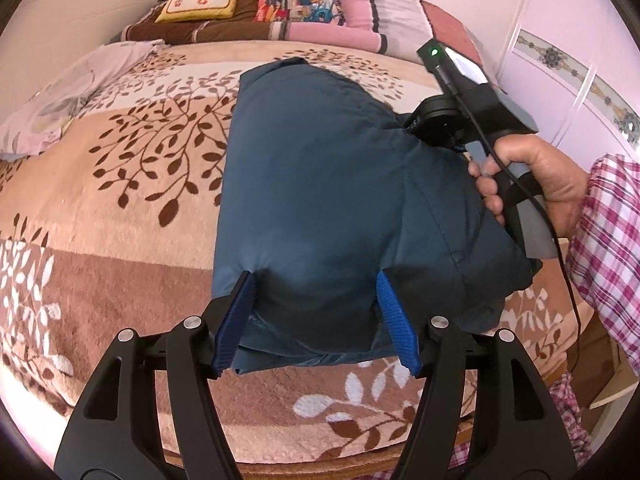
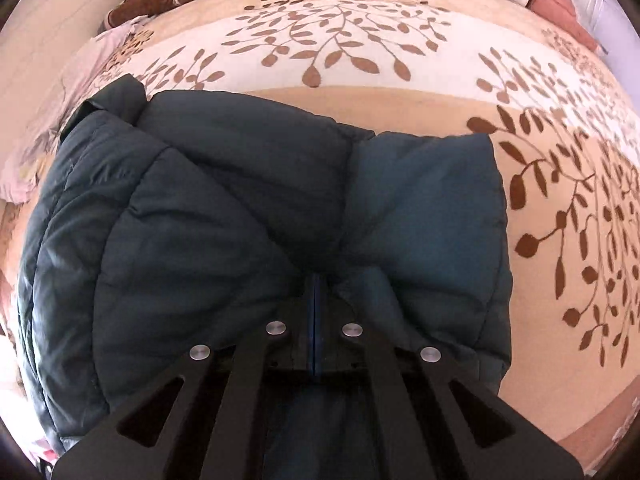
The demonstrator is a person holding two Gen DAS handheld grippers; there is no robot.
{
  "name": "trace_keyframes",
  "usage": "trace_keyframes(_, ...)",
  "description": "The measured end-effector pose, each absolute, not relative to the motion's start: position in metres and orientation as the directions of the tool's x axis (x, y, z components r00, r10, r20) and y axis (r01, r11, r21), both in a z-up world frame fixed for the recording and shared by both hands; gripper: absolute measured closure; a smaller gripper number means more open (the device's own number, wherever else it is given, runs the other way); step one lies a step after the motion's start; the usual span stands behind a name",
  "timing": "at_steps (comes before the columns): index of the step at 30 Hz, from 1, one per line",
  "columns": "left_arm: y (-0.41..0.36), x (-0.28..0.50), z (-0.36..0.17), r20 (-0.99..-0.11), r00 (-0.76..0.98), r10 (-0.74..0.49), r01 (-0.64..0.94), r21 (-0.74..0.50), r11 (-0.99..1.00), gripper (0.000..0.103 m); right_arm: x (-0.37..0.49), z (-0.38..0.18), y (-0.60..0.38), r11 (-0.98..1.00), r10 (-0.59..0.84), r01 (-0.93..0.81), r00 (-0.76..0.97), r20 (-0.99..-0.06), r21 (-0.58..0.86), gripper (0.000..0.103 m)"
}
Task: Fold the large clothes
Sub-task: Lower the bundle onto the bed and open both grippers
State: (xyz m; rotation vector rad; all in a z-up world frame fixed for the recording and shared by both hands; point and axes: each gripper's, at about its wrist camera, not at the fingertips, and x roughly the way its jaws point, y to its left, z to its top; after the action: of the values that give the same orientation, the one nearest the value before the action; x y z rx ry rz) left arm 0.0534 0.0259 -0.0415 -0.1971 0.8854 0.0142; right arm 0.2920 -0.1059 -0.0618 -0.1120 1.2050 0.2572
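A dark teal padded jacket (image 1: 320,184) lies folded in a thick bundle on the bed; it also shows in the right wrist view (image 2: 224,216). My left gripper (image 1: 316,280) is open, its blue pads (image 1: 394,316) pressed against the near edge of the bundle on either side. My right gripper (image 2: 316,280) is shut, its tips pressed into a crease on top of the jacket; whether it pinches fabric is hidden. The right gripper's body (image 1: 480,108) and the hand holding it show at the jacket's right side.
The bed (image 1: 120,184) has a beige and brown leaf-patterned blanket. A lilac cloth (image 1: 68,92) lies at the far left. Pillows and folded blankets (image 1: 280,8) line the head of the bed. A white wardrobe (image 1: 580,80) stands at the right.
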Motion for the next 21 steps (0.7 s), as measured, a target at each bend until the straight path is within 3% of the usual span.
trace_keyframes(5,0.031,0.055,-0.043,-0.785,0.615,-0.069,-0.132,-0.189,0.973,0.039,0.288,-0.047,-0.101,0.968,0.111,-0.252,0.358,-0.927,0.018,0.103)
trace_keyframes(21,0.030,0.043,-0.034,-0.795,0.605,-0.043,-0.167,-0.180,0.969,0.039,0.199,0.024,-0.139,0.931,0.309,-0.313,0.410,-0.858,0.186,0.101)
